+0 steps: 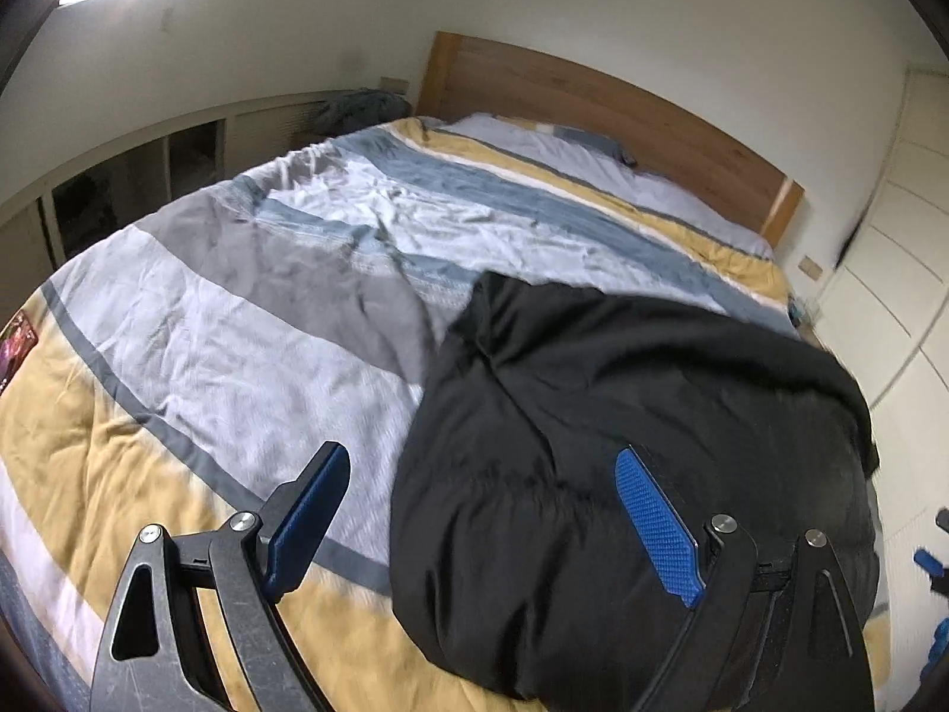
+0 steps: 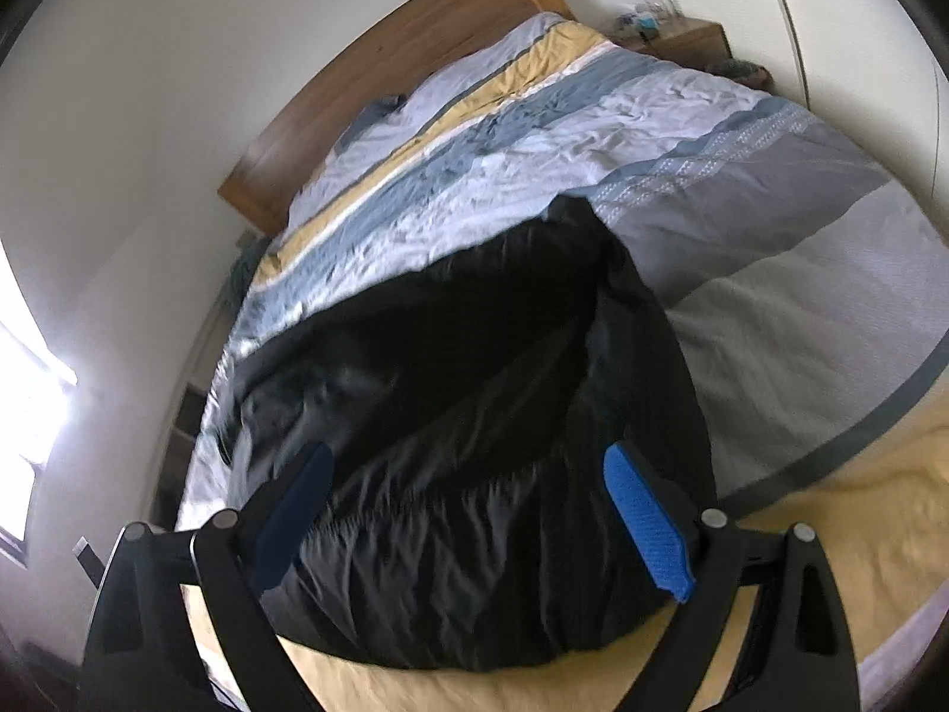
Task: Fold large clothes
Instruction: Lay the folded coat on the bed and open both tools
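Fabric, black and puffy, lies in a rounded heap on the near end of the bed: a jacket (image 1: 623,463) by the look of it, though no sleeve or collar shows plainly. In the left wrist view it fills the lower right of the frame; in the right wrist view it fills the lower centre (image 2: 474,445).

Both grippers hang above it with nothing between their pads. The left gripper (image 1: 486,510) is spread wide, one blue pad over the striped duvet (image 1: 237,326), the other over the black cloth. The right gripper (image 2: 468,510) is likewise spread wide, both pads over the jacket and not pressing it.

My guess is that this is a pause between folds: the garment looks already doubled into a compact bundle, and the hands are free. The next move, I judge, calls for finding an edge or corner of the bundle, lowering the pads around it and closing on one layer only. That is awkward here, since the black cloth hides its own seams and the stuffing may spring back.

As for containers, open shelf cubbies (image 1: 136,178) run along the wall at the left of the left wrist view; dark shapes sit inside, too dim to name. A wooden nightstand (image 2: 688,38) at the top of the right wrist view carries small items, too blurred to tell apart. The headboard (image 1: 593,113) stands behind.
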`<control>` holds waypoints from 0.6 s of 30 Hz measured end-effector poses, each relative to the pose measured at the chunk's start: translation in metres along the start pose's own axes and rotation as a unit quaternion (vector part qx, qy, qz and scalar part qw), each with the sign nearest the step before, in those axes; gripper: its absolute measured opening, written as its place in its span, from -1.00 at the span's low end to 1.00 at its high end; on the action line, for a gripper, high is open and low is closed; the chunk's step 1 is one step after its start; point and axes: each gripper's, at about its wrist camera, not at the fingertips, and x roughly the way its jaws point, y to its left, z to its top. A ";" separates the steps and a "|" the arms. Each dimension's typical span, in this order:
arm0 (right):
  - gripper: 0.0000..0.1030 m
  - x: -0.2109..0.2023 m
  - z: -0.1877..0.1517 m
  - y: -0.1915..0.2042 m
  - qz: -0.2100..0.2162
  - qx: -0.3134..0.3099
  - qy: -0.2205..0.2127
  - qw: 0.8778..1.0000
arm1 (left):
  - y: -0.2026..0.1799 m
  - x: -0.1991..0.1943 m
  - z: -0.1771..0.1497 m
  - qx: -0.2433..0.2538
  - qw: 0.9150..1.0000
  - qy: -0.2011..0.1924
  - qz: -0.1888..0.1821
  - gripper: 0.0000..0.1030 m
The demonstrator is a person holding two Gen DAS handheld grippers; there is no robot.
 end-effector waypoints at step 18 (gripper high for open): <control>0.85 0.165 0.008 0.107 -0.027 -0.171 0.048 0.984 | -0.149 0.132 0.027 0.129 0.987 0.071 -0.058 0.75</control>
